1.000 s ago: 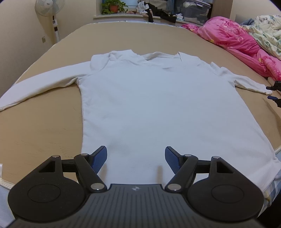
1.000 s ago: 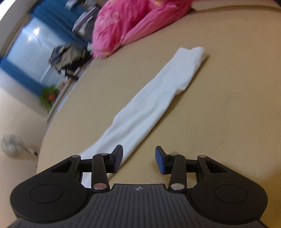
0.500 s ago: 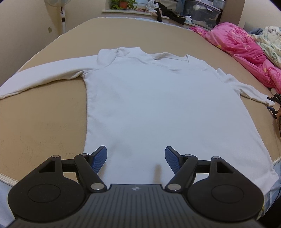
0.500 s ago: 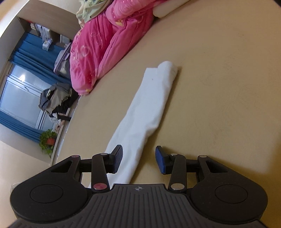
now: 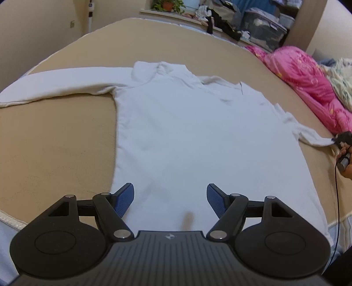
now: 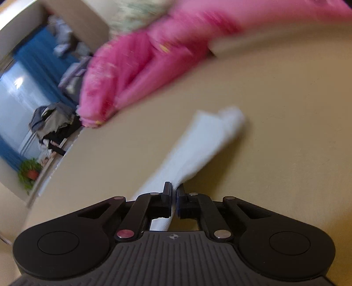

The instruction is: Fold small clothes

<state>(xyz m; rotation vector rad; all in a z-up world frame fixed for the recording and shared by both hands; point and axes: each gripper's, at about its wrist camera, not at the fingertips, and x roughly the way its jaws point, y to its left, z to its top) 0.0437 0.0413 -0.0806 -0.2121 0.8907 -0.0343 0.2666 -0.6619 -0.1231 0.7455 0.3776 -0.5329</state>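
A white long-sleeved shirt (image 5: 198,136) lies flat on the tan bed (image 5: 55,143), both sleeves spread out. My left gripper (image 5: 169,189) hovers open over the shirt's bottom hem, with nothing between its blue pads. In the right wrist view, my right gripper (image 6: 173,187) is shut on the shirt's right sleeve (image 6: 209,136) partway along it; the cuff end lies ahead on the bed. From the left wrist view the right gripper (image 5: 336,139) shows at the far right edge, at the end of that sleeve, with a hand behind it.
A pink quilt (image 5: 308,88) and a patterned blanket (image 5: 338,79) lie along the bed's right side, close to the held sleeve. A windowsill with a plant (image 5: 167,4), clothes and storage boxes runs behind the bed. The other sleeve (image 5: 61,85) stretches to the left.
The right gripper's jaws closed on the sleeve, and its view swung so the pink quilt looms closer. The left gripper shifted and rolled a little, staying open over the hem.
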